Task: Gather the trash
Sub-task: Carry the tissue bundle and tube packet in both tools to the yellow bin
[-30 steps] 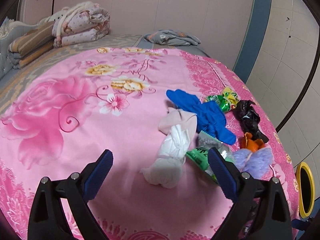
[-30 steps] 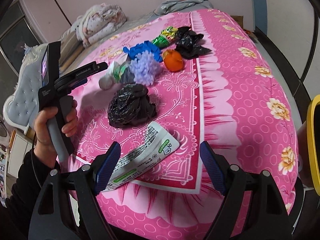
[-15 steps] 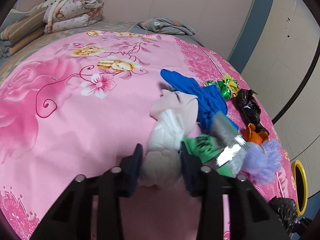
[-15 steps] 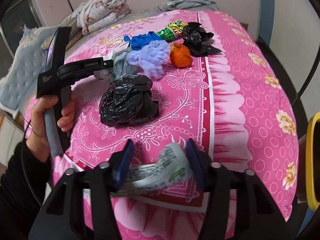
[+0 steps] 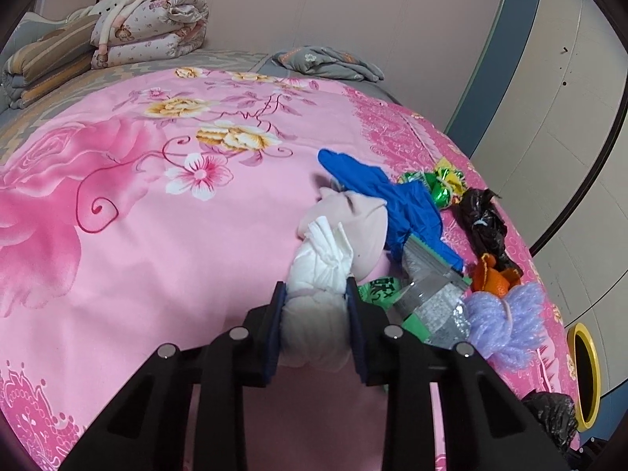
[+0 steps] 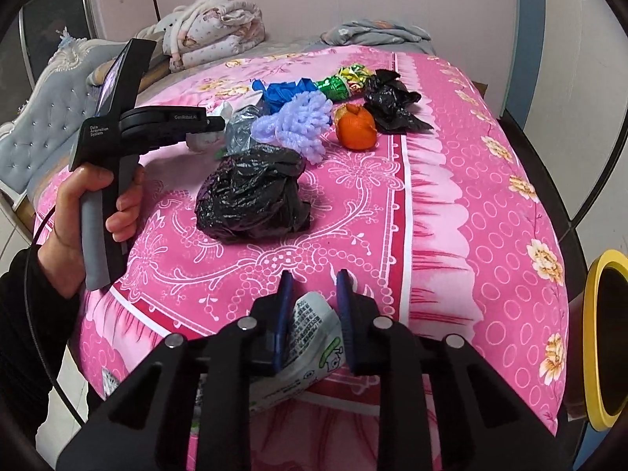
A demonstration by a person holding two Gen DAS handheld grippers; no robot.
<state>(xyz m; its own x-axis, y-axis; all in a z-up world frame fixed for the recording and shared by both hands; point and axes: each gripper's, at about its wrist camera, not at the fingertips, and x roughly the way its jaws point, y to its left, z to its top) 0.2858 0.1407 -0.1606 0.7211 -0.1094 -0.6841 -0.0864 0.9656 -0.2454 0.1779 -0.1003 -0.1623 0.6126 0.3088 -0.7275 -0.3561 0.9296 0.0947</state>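
My left gripper (image 5: 314,294) is shut on a white crumpled tissue wad (image 5: 314,322) lying on the pink bedspread (image 5: 157,255). Beside it lie a pale pink cloth (image 5: 353,223), a blue glove (image 5: 392,196), a green and silver wrapper (image 5: 428,306), purple yarn (image 5: 506,325), orange peel (image 5: 490,278) and a black bag (image 5: 482,219). My right gripper (image 6: 314,286) is shut on a white printed wrapper (image 6: 310,337) at the bed's near edge. In the right wrist view the left gripper (image 6: 212,123) reaches into the trash pile, behind a crumpled black bag (image 6: 251,196).
A yellow-rimmed bin opening (image 6: 600,337) is at the right, off the bed; it also shows in the left wrist view (image 5: 585,376). Folded quilts (image 5: 149,35) and a grey cloth (image 5: 325,62) lie at the far end. An orange fruit (image 6: 355,127), green foil wrapper (image 6: 341,82) and purple yarn (image 6: 298,121) lie mid-bed.
Both grippers went from open to shut: the left closed on the tissue wad, the right closed on the white wrapper and lifted its end off the bedspread.
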